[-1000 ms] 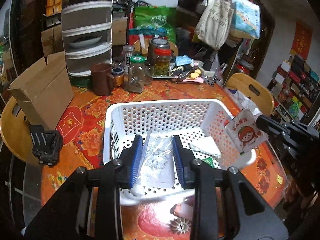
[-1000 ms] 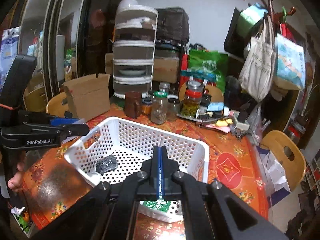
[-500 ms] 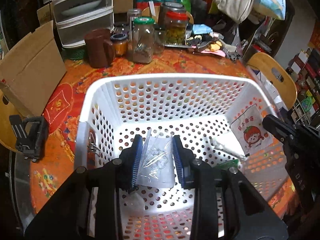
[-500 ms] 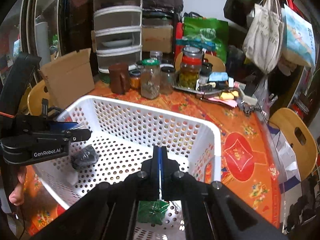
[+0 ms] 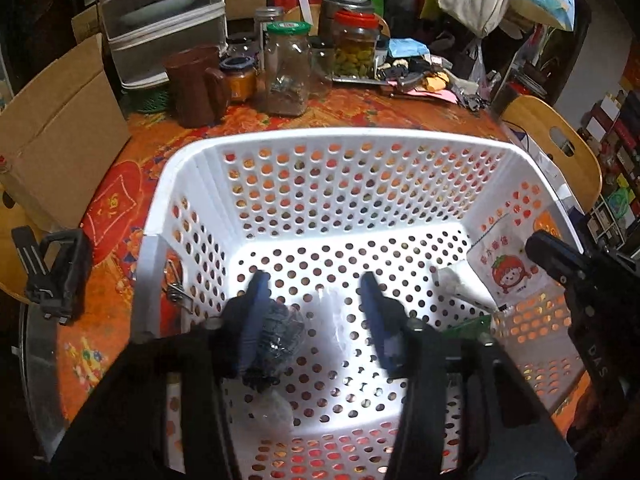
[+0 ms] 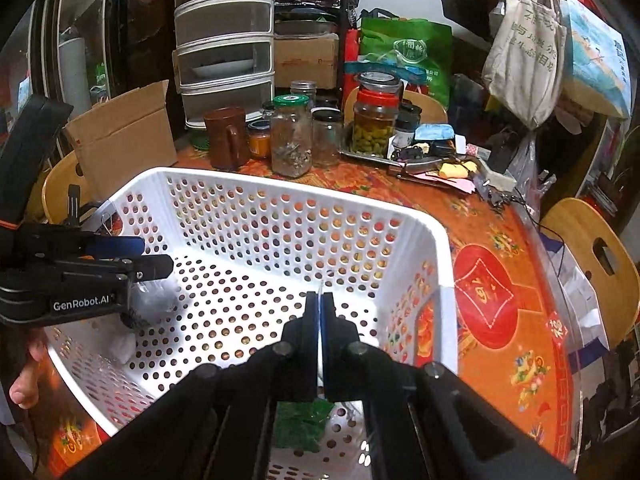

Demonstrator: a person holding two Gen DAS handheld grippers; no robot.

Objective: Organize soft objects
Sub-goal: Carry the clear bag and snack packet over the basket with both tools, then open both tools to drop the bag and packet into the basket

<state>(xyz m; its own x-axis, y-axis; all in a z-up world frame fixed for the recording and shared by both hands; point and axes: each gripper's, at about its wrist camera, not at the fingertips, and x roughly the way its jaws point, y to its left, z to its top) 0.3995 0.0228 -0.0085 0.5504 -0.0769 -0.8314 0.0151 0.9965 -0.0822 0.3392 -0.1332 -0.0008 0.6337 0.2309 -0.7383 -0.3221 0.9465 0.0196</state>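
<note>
A white perforated basket (image 5: 360,140) (image 6: 436,240) stands on the table. My left gripper (image 5: 312,308) is open inside it, over a clear plastic bag (image 5: 336,320) that lies on the basket floor, next to a dark crumpled item (image 5: 280,332). My right gripper (image 6: 320,320) is shut on a white strawberry-print pouch (image 5: 506,268), held edge-on over the basket's right side; its thin edge (image 6: 321,292) shows between the jaws. A green packet (image 6: 300,420) lies in the basket under the right gripper. The left gripper (image 6: 132,260) also shows in the right wrist view.
Glass jars (image 5: 288,72) and a brown mug (image 5: 196,84) stand behind the basket. A cardboard box (image 5: 52,132) is at the left, a black clip device (image 5: 56,276) by the basket. Wooden chairs (image 6: 588,248) flank the red patterned tablecloth (image 6: 488,288).
My left gripper has moved down into the basket, opened and let go of the clear bag, which now lies on the basket floor. The right gripper came lower over the basket, still shut.
</note>
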